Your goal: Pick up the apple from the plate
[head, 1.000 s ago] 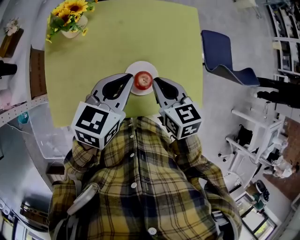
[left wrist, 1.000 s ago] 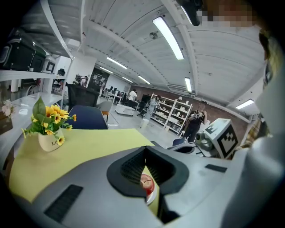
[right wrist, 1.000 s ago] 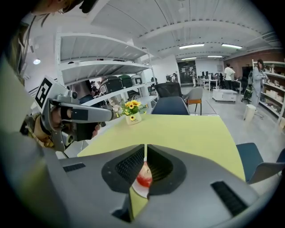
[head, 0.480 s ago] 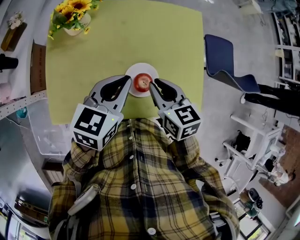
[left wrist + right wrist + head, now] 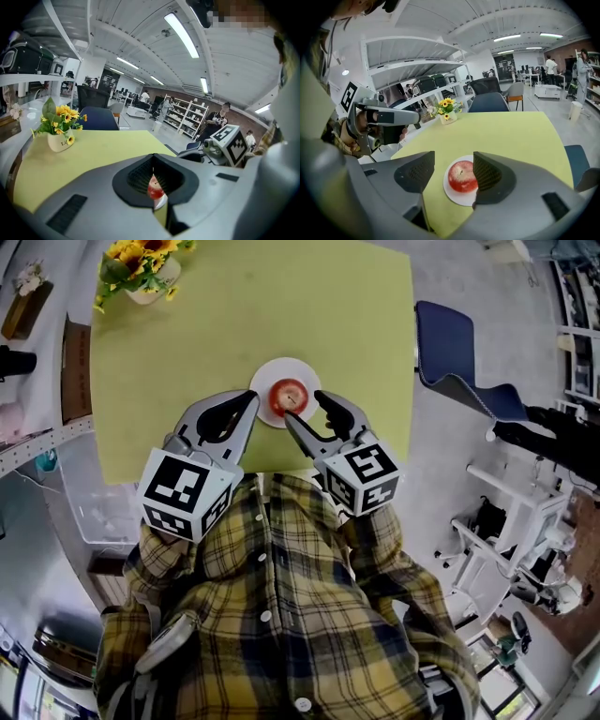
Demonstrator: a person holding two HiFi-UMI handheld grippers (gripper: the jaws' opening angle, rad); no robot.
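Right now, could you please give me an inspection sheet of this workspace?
Surface: yellow-green table.
Job's things: red apple sitting on a white plate, toward the table's near edge.
Clutter: sunflower pot at a far corner.
Tools: left tool shut and empty, tips by the plate's left edge; right tool open, its jaws have just been opening, apple just ahead of the gap, pads not touching it.
Cables: nothing seen.
Surroundings: blue chair beside the table; shelving and people farther off.
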